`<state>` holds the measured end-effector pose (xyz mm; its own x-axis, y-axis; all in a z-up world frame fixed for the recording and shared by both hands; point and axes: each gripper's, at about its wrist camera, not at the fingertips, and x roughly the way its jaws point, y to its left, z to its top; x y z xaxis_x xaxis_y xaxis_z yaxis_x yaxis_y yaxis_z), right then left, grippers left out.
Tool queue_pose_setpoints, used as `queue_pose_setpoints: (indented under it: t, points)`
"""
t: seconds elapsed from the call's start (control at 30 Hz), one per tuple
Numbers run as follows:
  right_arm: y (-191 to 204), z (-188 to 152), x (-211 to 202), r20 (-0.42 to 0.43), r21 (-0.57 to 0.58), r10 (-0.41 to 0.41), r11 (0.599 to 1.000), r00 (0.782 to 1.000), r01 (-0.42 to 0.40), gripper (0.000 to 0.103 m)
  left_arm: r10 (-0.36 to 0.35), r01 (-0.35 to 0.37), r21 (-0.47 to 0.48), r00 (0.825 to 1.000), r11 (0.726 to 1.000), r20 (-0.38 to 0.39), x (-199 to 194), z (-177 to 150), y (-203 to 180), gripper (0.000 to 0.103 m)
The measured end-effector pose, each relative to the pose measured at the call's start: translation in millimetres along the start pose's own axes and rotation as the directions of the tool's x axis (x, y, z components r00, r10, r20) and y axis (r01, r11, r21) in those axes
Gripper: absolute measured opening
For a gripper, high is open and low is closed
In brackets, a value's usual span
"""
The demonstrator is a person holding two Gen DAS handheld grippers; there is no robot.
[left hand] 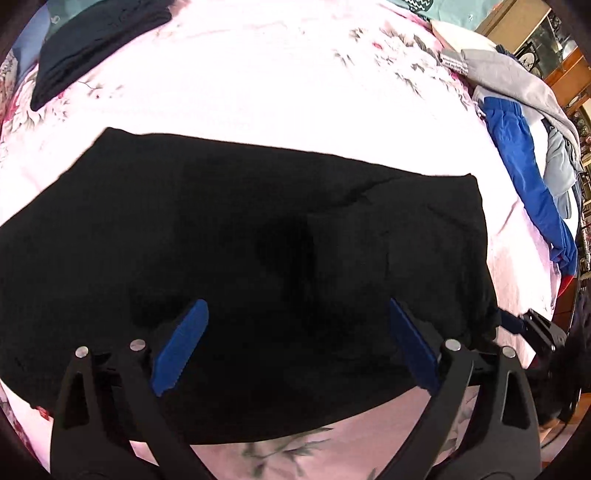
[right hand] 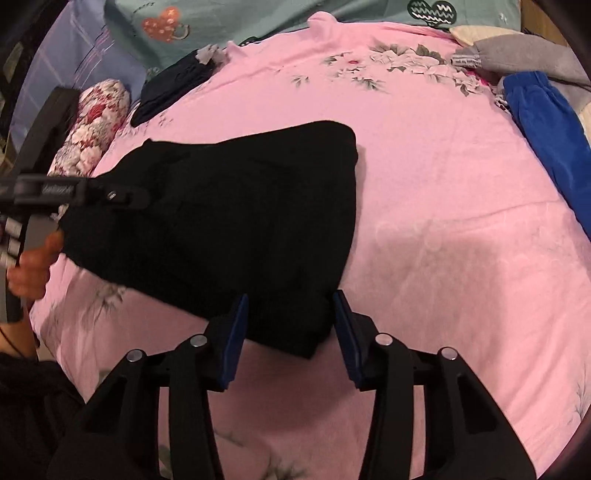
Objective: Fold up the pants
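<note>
The black pants [left hand: 240,240] lie folded into a flat block on the pink floral bedsheet [left hand: 258,74]; they also show in the right wrist view [right hand: 229,221]. My left gripper [left hand: 295,347] is open, its blue pads wide apart over the near edge of the pants. My right gripper [right hand: 290,339] is open, its jaws either side of the pants' near right corner, not closed on it. The left gripper's body [right hand: 74,192] shows at the pants' left side in the right wrist view.
A folded dark garment [left hand: 92,48] lies at the back left. A blue garment [left hand: 524,166] and grey clothes [left hand: 517,77] are piled at the right edge. A floral bolster [right hand: 92,125] and teal pillows [right hand: 221,18] lie at the bed's head.
</note>
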<state>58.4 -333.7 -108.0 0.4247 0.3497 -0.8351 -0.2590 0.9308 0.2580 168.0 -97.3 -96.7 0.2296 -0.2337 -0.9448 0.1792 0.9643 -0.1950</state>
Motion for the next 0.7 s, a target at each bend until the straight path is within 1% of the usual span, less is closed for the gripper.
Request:
queue_pose_setpoints:
  t: [0.07,0.13,0.23,0.33,0.43,0.5,0.53,0.57,0.6,0.7]
  points:
    - [4,-6,-3,-0.013,-0.020,-0.002,1.000,1.000,0.002,0.045,-0.001,0.001,0.002,1.000,1.000,-0.017,4,-2,-5,0.095]
    - [4,-11,-6,-0.019,-0.040,0.009,0.999,1.000,-0.010,0.045,-0.009,0.009,0.006,1.000,1.000,-0.023,7,-3,-10,0.091]
    - [0,-10,-9,-0.017,-0.027,0.037,0.999,0.999,-0.038,0.045,-0.021,0.022,0.017,0.998,1.000,-0.053,15,-3,-16,0.081]
    - [-17,-4,-22,0.059,0.015,0.057,0.998,0.997,-0.058,0.045,-0.024,0.025,0.018,0.998,1.000,-0.057,16,-5,-17,0.079]
    - [-30,-3,-21,0.060,0.013,0.069,0.997,0.996,-0.070,0.045,-0.029,0.031,0.025,0.998,0.999,-0.056,15,-6,-17,0.071]
    - [-39,-4,-21,0.056,0.003,0.124,0.992,0.991,-0.125,0.036,-0.035,0.037,0.035,0.998,0.999,-0.055,15,-7,-18,0.062]
    - [-42,-5,-20,0.047,-0.012,0.144,0.990,0.988,-0.144,0.032,-0.040,0.043,0.043,0.997,0.998,-0.058,15,-8,-19,0.060]
    - [-43,-5,-19,0.041,-0.024,0.153,0.988,0.987,-0.152,0.032,-0.048,0.051,0.048,0.997,0.998,-0.060,14,-8,-21,0.052]
    - [-42,-5,-19,0.037,-0.038,0.162,0.986,0.986,-0.160,0.031,-0.055,0.059,0.054,0.997,0.997,-0.061,13,-9,-22,0.047]
    - [-41,1,-12,0.022,-0.083,0.159,0.984,0.987,-0.157,0.031,-0.049,0.052,0.067,0.997,0.996,-0.055,10,-12,-26,0.043]
